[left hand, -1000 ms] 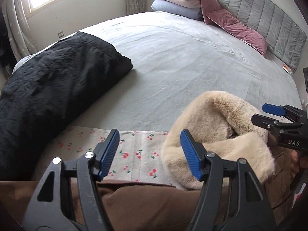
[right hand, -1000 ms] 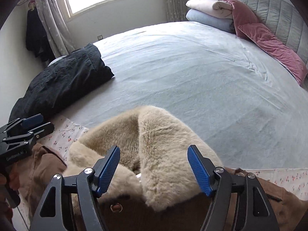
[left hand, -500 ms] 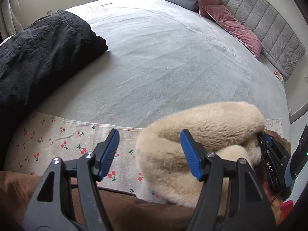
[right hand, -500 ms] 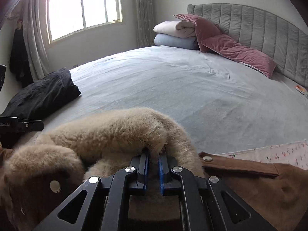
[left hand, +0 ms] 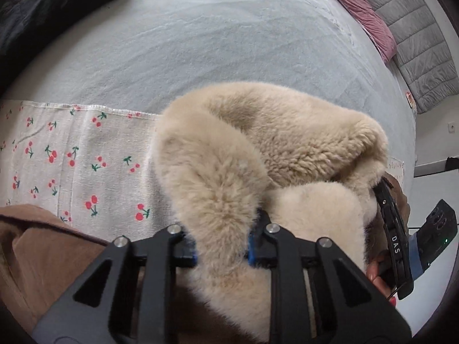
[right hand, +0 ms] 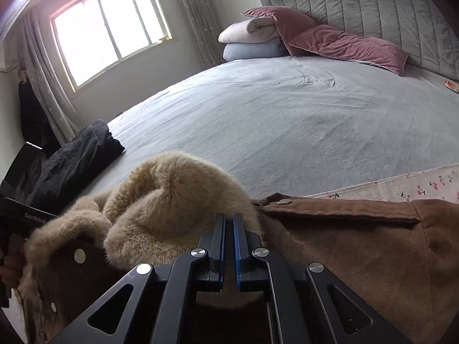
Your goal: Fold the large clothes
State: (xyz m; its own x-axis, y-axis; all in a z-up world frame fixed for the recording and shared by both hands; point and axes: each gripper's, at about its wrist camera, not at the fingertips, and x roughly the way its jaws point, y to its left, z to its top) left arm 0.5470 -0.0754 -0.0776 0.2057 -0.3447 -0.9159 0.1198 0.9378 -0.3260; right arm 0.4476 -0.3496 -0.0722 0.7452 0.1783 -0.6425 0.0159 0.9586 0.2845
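- Left gripper (left hand: 222,246), wide apart a second ago, is closing its jaws, pinching the fur collar (left hand: 258,149).
- Right gripper (right hand: 228,246), earlier spread, now pinches that collar too.
- Brown coat (right hand: 358,243) lies at the bed's (right hand: 287,114) near edge on cherry-print cloth (left hand: 71,157).

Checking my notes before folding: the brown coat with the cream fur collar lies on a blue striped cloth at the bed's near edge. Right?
Not quite: the cloth under the brown coat with the cream fur collar is white with red cherries, not blue striped. The left wrist view shows it.
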